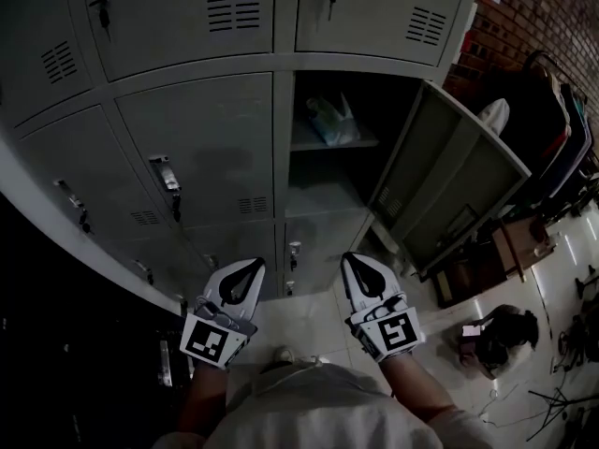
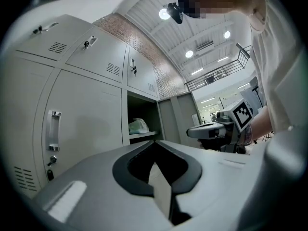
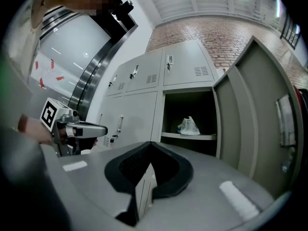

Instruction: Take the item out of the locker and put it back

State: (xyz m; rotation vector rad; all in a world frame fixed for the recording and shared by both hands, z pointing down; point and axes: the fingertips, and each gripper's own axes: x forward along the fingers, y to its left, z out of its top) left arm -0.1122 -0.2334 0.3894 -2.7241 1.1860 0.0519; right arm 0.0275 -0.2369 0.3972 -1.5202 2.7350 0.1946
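Grey steel locker (image 1: 318, 199): one door open | white crumpled plastic bag (image 1: 332, 120): one, on shelf | left gripper (image 1: 255, 265), right gripper (image 1: 348, 258): both jaws together, empty

lockers (image 1: 197, 148): grey
bag (image 1: 332, 120): whitish, green tint
wall (image 1: 529, 21): red-brown brick
left gripper (image 1: 253, 264), right gripper (image 1: 348, 258): white, black pads, black-white square markers
floor (image 1: 314, 311): pale tiles

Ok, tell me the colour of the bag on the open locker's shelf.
The bag is whitish, best seen in the right gripper view.
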